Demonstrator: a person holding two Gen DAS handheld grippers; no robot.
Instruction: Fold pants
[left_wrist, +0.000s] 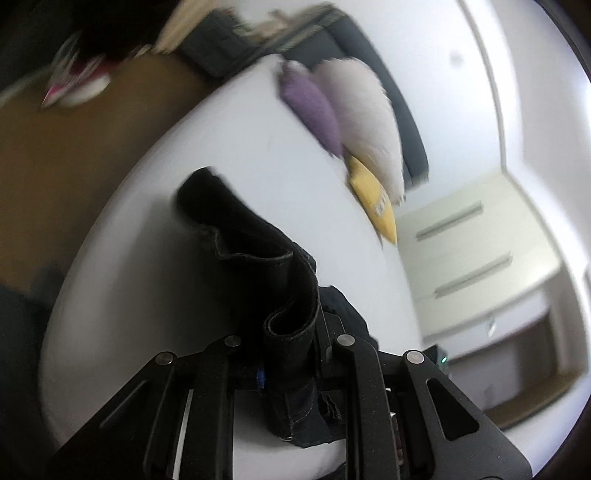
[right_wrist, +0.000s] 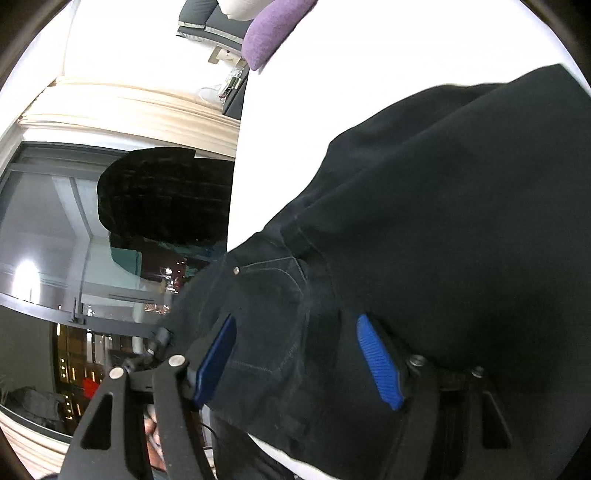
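The pants (left_wrist: 258, 254) are black denim and lie on a white bed (left_wrist: 221, 140). In the left wrist view my left gripper (left_wrist: 291, 362) is shut on a bunched fold of the pants, with the hem curling up out of the jaws. In the right wrist view the waist and pocket part of the pants (right_wrist: 424, 221) spreads over the bed (right_wrist: 280, 147). My right gripper (right_wrist: 295, 354) is open, its blue pads (right_wrist: 376, 358) wide apart on either side of the pocket cloth. The view is motion-blurred on the left.
A purple pillow (left_wrist: 310, 107), a pale furry pillow (left_wrist: 365, 118) and a yellow pillow (left_wrist: 373, 199) lie at the bed's far side. A white drawer unit (left_wrist: 469, 240) stands beyond. A black chair back (right_wrist: 162, 199) and a window (right_wrist: 44, 240) are left of the bed edge.
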